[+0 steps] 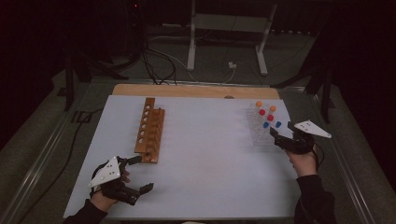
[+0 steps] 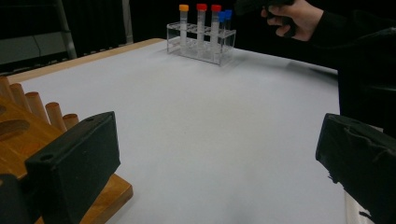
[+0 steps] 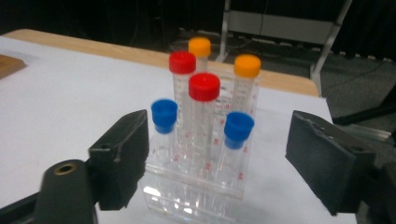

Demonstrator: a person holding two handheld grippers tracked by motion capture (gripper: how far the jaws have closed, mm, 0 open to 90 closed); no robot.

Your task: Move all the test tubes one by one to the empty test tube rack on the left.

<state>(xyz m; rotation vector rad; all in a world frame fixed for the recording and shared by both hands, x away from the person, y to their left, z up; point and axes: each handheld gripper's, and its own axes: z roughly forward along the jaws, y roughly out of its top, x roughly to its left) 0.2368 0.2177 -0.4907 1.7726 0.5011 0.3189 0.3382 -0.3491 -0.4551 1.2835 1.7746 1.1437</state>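
1. Dark floor and black curtains surround a wooden table (image 1: 196, 90) covered by a white sheet (image 1: 205, 158).
2. Near the sheet's right edge, the right gripper (image 1: 281, 133) is held with its jaws apart, nothing clamped between them; in the right gripper view they stand on either side of the front of a clear tube rack (image 3: 196, 196), and the pads touch nothing.
3. Just before the jaws stand two blue-capped tubes (image 3: 164, 122) at the rack's front row; behind them rise two red-capped tubes (image 3: 204, 93) and, farthest back, two orange-capped tubes (image 3: 247, 70). All stand upright.
4. The rack sits near the sheet's far right corner.
5. Close to the sheet's near left corner, the left gripper (image 1: 141, 173) has its jaws wide and empty.
6. Just beyond it lies a wooden rack (image 1: 150, 131) with a row of holes, along the left side of the sheet.
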